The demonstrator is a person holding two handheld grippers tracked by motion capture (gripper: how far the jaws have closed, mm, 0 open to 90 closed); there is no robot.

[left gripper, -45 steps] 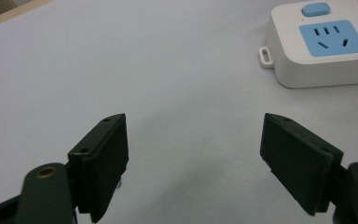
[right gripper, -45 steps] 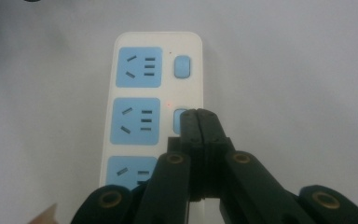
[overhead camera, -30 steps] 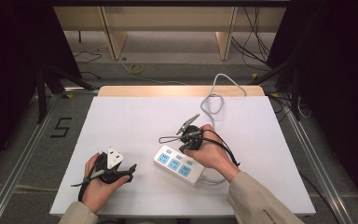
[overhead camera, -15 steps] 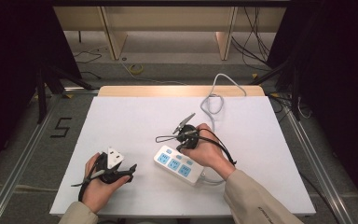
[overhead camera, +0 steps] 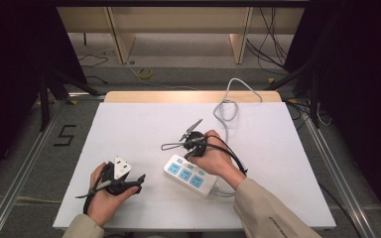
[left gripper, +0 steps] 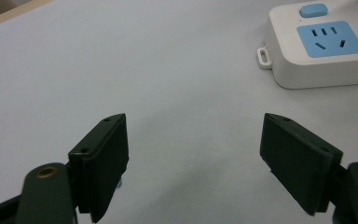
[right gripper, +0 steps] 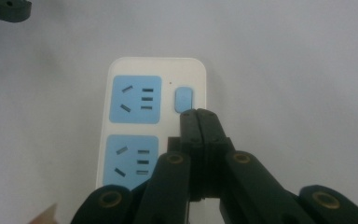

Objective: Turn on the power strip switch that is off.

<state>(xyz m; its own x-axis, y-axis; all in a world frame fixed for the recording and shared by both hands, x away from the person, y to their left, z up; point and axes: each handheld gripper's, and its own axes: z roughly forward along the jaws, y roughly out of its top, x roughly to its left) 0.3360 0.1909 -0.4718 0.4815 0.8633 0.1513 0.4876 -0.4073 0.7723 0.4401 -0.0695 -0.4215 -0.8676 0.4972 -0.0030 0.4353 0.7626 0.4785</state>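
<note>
Right gripper (right gripper: 198,114), jaws together, tips at the strip's (right gripper: 135,70) switch (right gripper: 183,99); off-centre push could slide the strip; left gripper (left gripper: 196,163) jaws apart.

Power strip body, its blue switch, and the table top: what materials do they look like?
White power strip with blue socket faces: looks like moulded plastic, smooth, slightly glossy, with rounded corners. Small blue rocker switch, just ahead of the shut right tongs: likely the same plastic, satin. White table top: matte and uniform, perhaps laminate or painted board; can't tell which.
</note>
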